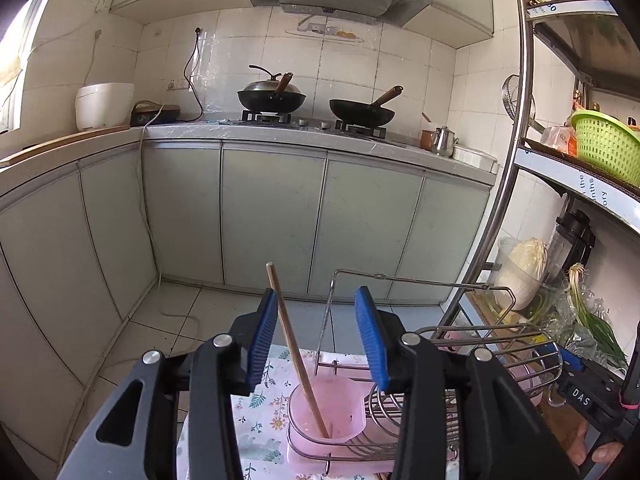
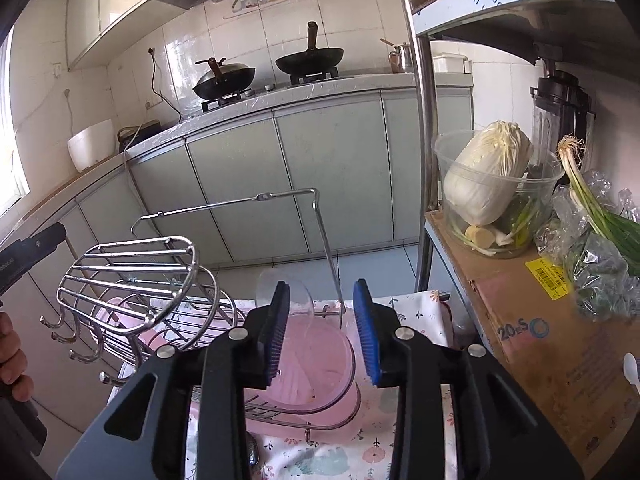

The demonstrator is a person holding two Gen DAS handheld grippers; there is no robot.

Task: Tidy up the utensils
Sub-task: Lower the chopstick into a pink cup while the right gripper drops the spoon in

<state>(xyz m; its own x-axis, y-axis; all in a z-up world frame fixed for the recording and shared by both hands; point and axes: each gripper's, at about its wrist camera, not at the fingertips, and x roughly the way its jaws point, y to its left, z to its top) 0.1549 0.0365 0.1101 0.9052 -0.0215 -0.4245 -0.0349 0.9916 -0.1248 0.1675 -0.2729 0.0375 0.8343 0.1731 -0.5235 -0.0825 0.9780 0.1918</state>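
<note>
A wire utensil rack with pink plastic cups stands on a floral cloth. A wooden chopstick leans upright in the left pink cup. My left gripper is open above that cup, and the chopstick rises between its fingers, close to the left pad. My right gripper is open and empty over another pink cup of the rack. The left gripper's body shows at the left edge of the right wrist view.
A metal shelf post rises right of the rack. A cardboard box on the shelf holds a clear bowl with cabbage and scallions. Cabinets and a stove with woks stand behind. A green basket sits higher.
</note>
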